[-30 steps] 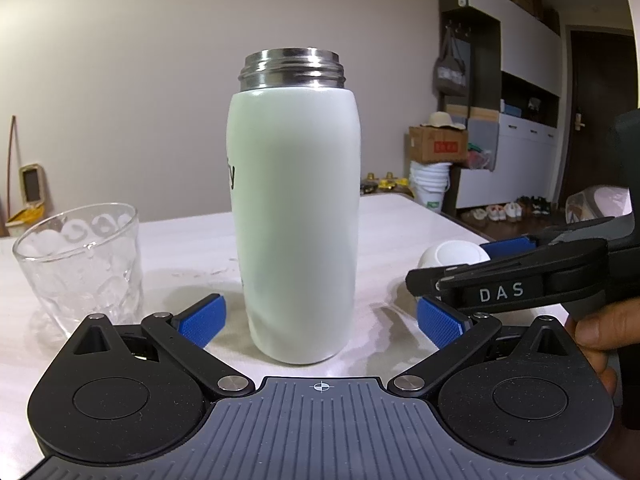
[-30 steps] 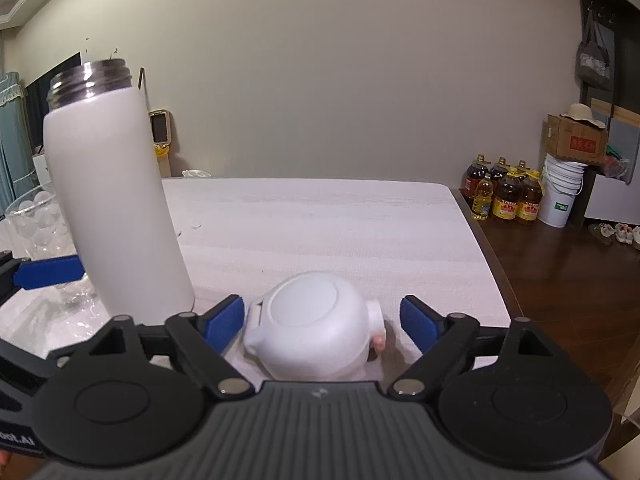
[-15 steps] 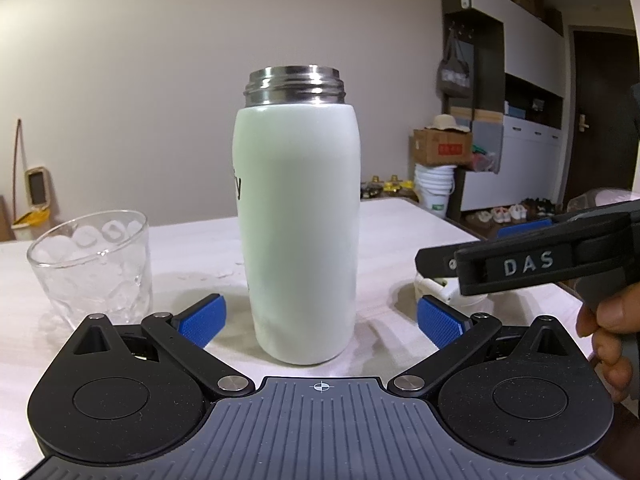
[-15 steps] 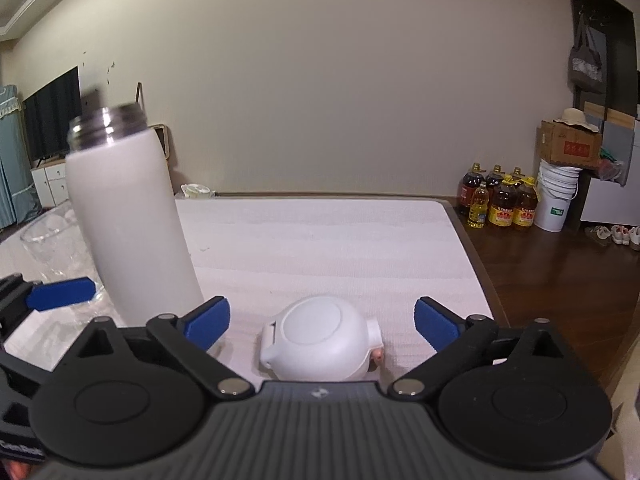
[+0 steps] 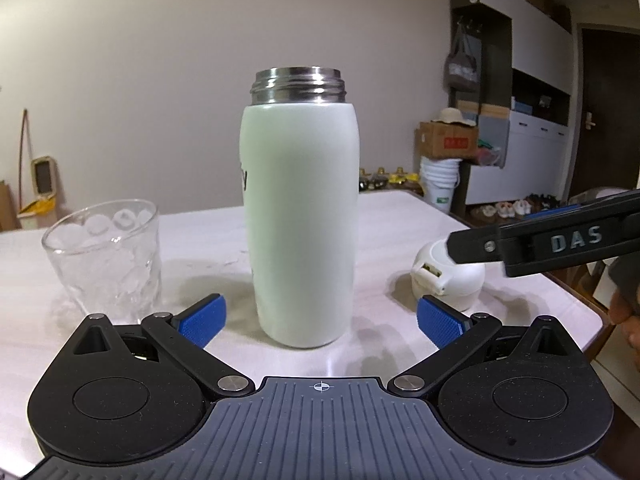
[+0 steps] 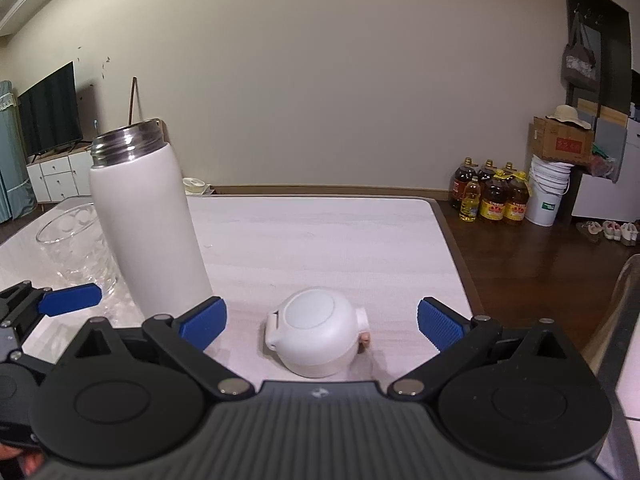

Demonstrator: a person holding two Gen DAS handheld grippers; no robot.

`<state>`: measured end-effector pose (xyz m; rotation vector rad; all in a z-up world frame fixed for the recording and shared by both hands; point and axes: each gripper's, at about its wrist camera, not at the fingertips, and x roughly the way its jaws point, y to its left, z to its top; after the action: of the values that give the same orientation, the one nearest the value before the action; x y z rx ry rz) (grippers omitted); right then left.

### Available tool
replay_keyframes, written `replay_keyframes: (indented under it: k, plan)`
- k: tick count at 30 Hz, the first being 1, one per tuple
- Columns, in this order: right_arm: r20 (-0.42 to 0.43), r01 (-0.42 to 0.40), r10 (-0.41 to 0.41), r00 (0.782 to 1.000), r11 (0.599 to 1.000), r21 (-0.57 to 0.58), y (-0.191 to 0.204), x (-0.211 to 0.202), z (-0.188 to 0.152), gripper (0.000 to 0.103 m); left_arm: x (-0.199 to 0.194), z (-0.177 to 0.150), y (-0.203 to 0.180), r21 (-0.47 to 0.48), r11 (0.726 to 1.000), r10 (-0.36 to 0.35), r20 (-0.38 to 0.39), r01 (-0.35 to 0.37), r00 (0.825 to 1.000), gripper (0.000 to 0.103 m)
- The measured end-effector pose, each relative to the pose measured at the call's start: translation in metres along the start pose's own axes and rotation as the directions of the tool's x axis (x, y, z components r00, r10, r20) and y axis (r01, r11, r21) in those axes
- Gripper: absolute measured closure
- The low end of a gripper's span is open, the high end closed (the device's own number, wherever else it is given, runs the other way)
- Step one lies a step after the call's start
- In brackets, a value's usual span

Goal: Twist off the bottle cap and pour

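While both jaws gape wide, the left hand-held gripper (image 5: 318, 318) flanks the uncapped white steel bottle (image 5: 300, 208) upright on the bench (image 6: 320, 236); the right hand-held gripper (image 6: 322, 320), lettered "DAS", flanks its domed white cap (image 6: 316, 330).

A home: television (image 6: 48, 110), cooking-oil bottles (image 6: 490, 196), shoes (image 5: 502, 210) by a door.

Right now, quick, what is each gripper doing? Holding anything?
Left gripper: open, holding nothing; the white bottle stands ahead of its jaws.
Right gripper: open, holding nothing; the white cap sits on the table between its jaws.
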<state>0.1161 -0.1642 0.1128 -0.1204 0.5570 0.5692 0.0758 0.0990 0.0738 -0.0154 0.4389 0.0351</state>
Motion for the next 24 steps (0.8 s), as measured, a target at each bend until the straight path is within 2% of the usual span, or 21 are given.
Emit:
replay_keyframes:
  k: [11,24]
  plan:
    - [-0.009,-0.005,0.005,1.000,1.000,0.010,-0.011,-0.012,0.004,0.000,-0.005,0.003,-0.005,-0.008,1.000,0.021,-0.026,-0.021,0.999,0.000]
    - [-0.085,0.018,-0.018,0.996,1.000,-0.005,-0.015,-0.027,-0.007,0.000,-0.019,0.002,-0.013,-0.029,0.997,0.068,-0.035,-0.069,0.997,0.000]
